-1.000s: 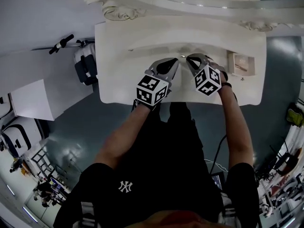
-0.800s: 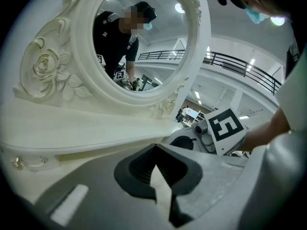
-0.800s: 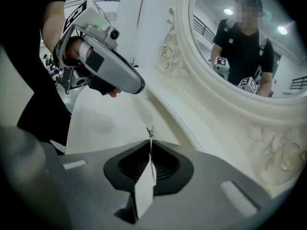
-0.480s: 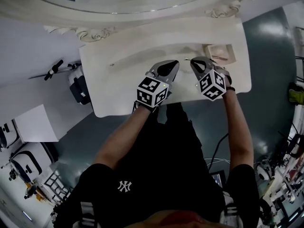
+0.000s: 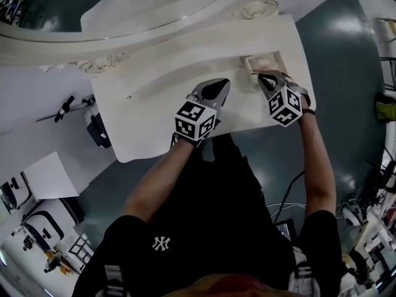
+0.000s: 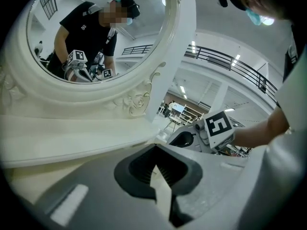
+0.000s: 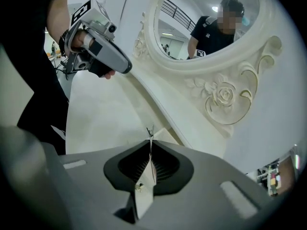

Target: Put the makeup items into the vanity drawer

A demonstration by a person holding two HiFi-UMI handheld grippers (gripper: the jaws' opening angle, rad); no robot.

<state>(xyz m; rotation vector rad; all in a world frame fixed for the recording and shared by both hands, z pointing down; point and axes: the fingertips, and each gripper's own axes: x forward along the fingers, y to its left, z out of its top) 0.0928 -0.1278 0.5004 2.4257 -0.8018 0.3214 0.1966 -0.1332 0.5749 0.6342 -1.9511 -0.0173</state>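
Note:
My right gripper (image 5: 263,76) is shut on a thin metal makeup item (image 7: 150,130) whose tip pokes out past the jaws; I cannot tell what kind it is. The gripper hangs at the near edge of a small open drawer (image 5: 263,62) with a tan inside, at the right end of the white vanity top (image 5: 154,104). To its left my left gripper (image 5: 219,82) hovers over the middle of the top, jaws together with nothing in them. The left gripper view shows the right gripper (image 6: 192,138) ahead; the right gripper view shows the left gripper (image 7: 103,56) at upper left.
The carved oval mirror frame (image 5: 124,17) rises along the back of the vanity, close beyond both grippers. The top's front edge runs just under my wrists. On the floor to the left stand a dark-and-white case (image 5: 94,127) and a white board (image 5: 43,175).
Both grippers have moved right along the vanity top. The right one, earlier beside the left near the middle, is now at the small open drawer. My head view has swung round as well.

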